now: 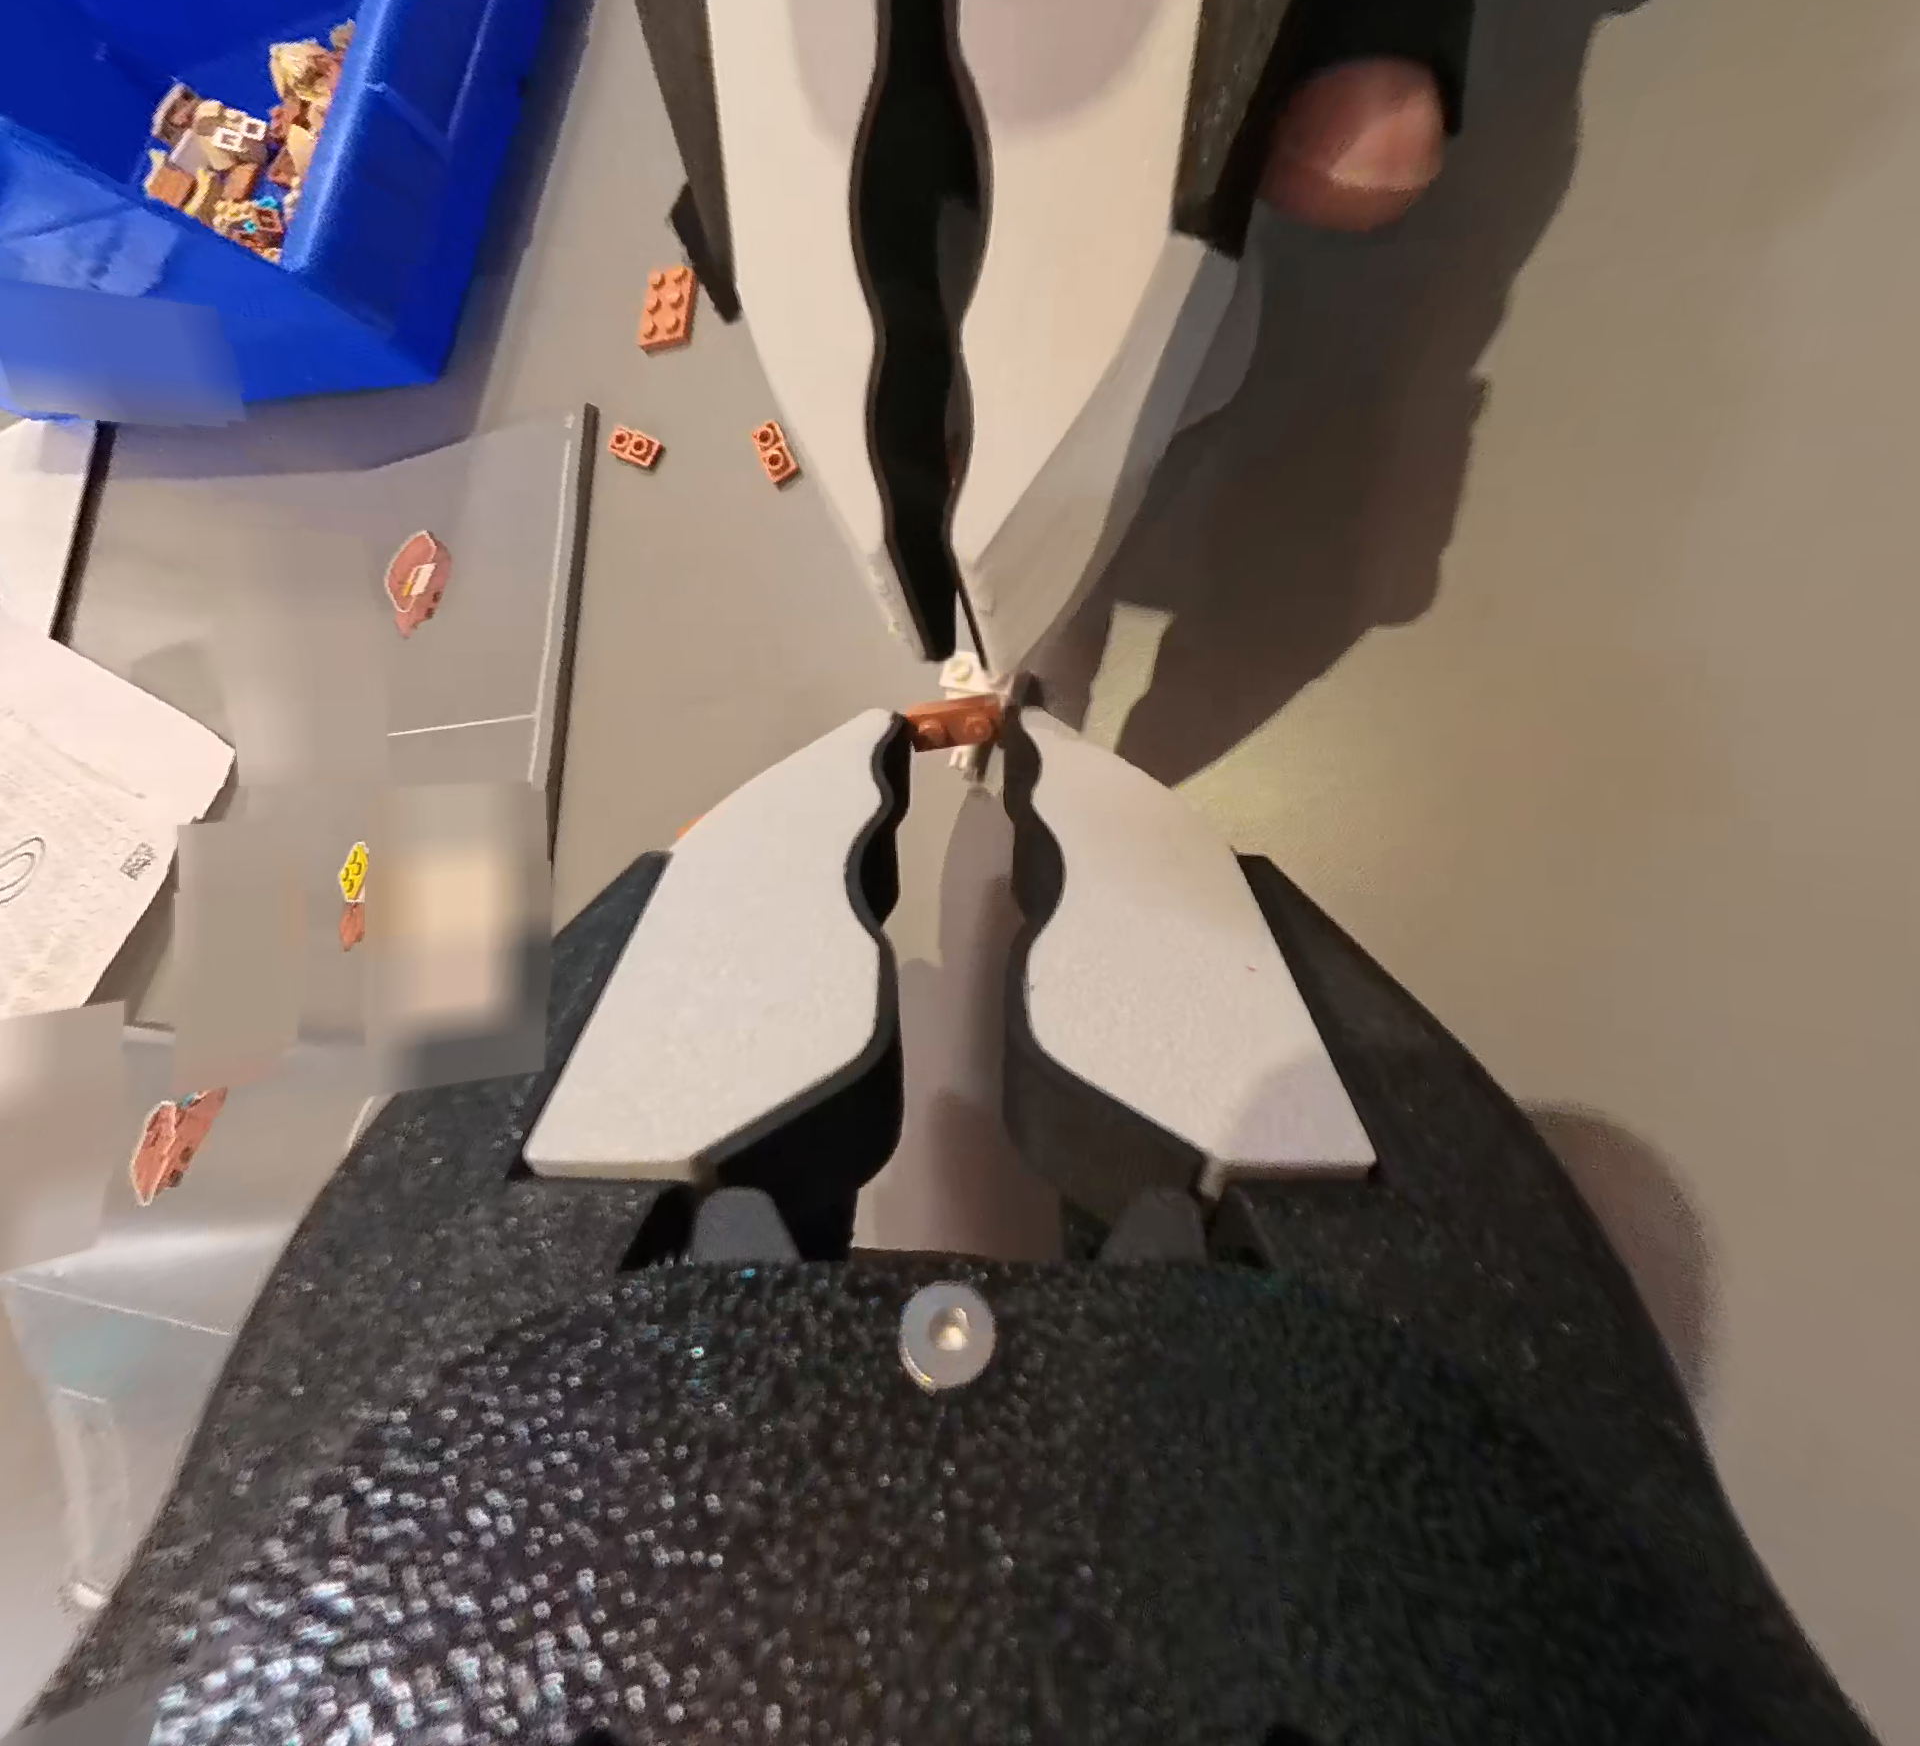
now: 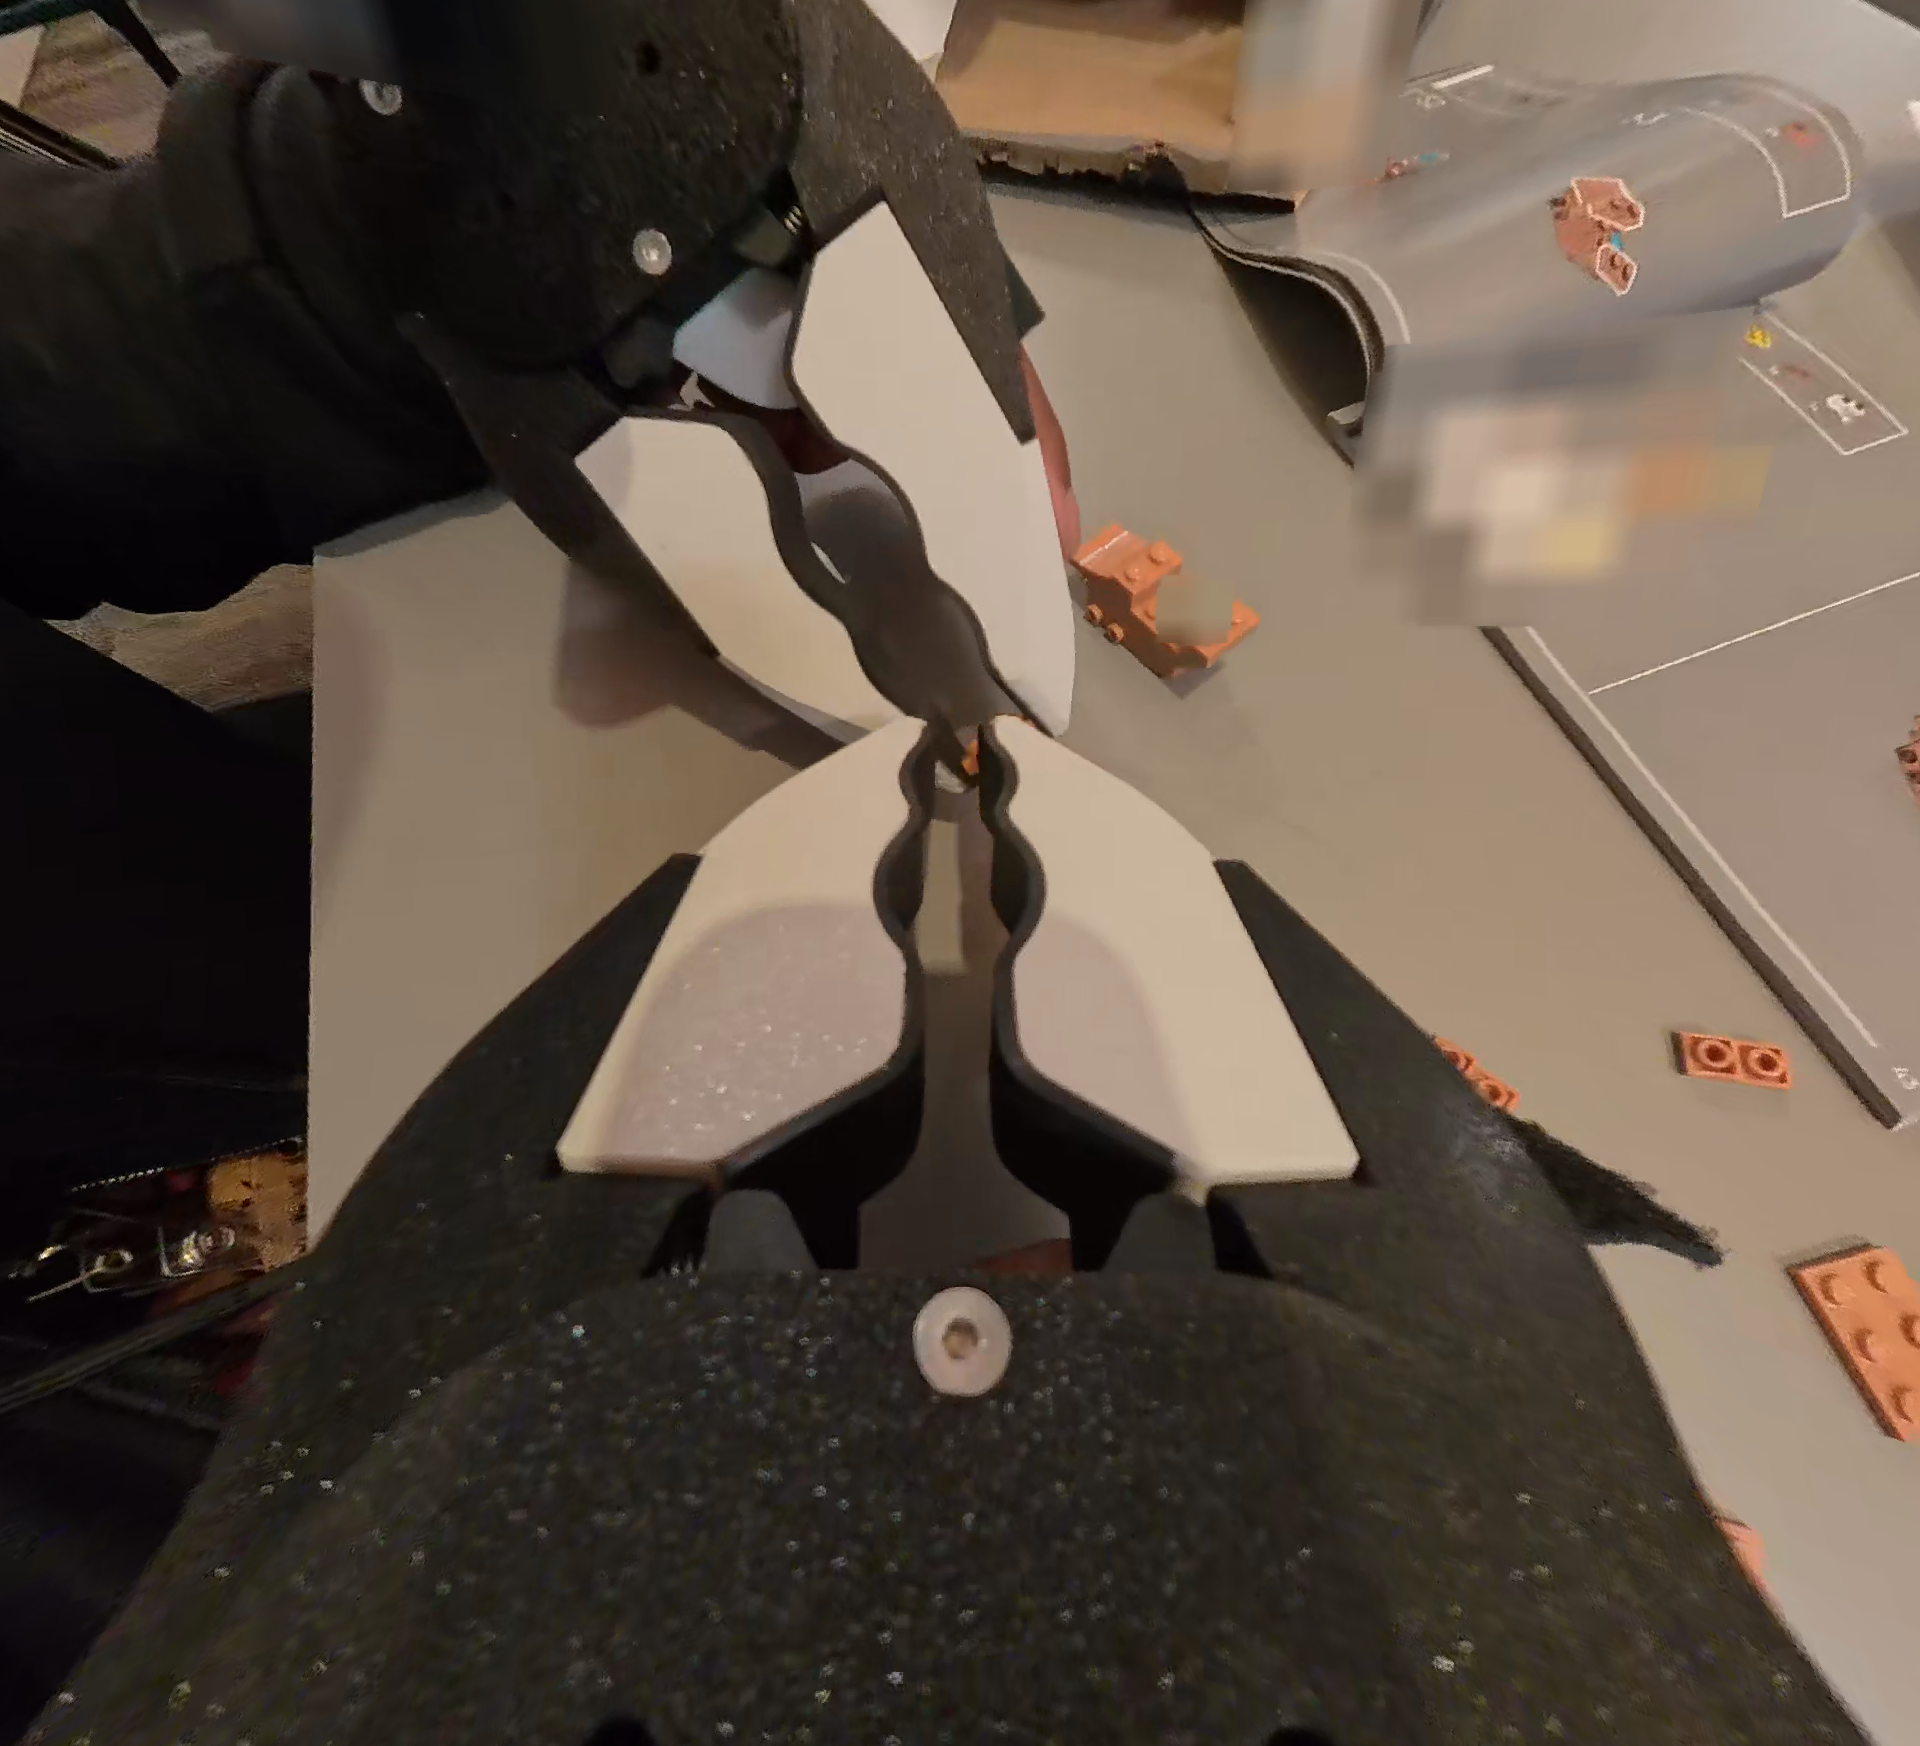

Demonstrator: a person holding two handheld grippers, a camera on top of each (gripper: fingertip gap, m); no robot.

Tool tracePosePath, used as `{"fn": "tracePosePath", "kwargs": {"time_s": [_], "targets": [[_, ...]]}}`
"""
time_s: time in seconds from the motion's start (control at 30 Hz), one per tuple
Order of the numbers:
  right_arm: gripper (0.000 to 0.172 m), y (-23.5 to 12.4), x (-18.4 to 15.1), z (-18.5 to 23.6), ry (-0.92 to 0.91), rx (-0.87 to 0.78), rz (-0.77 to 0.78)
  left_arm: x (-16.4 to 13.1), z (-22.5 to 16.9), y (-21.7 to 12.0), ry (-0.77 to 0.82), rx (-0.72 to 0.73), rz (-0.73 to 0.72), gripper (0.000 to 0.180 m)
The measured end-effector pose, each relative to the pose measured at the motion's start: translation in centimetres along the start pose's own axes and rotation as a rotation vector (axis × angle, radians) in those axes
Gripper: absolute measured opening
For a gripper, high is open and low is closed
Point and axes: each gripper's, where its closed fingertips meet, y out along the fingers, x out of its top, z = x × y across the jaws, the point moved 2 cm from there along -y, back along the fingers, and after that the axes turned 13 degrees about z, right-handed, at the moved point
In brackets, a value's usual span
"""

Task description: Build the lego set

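Note:
In the left wrist view my left gripper point(image 1: 958, 740) is shut on a small brown two-stud plate point(image 1: 954, 725), its pads pressed on the plate's two ends. A small white piece point(image 1: 964, 673) sits against the far side of the plate. My right gripper point(image 1: 966, 652) comes in from above, tip to tip with the left one, and is shut on that white piece. In the right wrist view my right gripper point(image 2: 954, 756) pinches the white and brown bit point(image 2: 964, 766). The left gripper point(image 2: 971, 720) meets it from the upper left. Both are held above the grey table point(image 1: 1558, 761).
A blue bin point(image 1: 436, 138) with several small bricks stands at the far left. Loose brown plates point(image 1: 668, 309) point(image 1: 636, 447) point(image 1: 777, 453) lie near it. A grey printed sheet point(image 1: 312, 605) and white paper point(image 1: 83, 813) lie left. A brown brick assembly point(image 2: 1153, 600) sits right. Less than 4 cm separates the two grippers' tips.

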Motion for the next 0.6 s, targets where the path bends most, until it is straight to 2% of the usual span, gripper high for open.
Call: {"fn": "tracePosePath", "kwargs": {"time_s": [0.6], "targets": [[0.008,0.4,-1.5,-1.0,0.046,-0.021,0.047,0.6,-0.4,0.2,0.054,-0.007,0.003,0.016]]}}
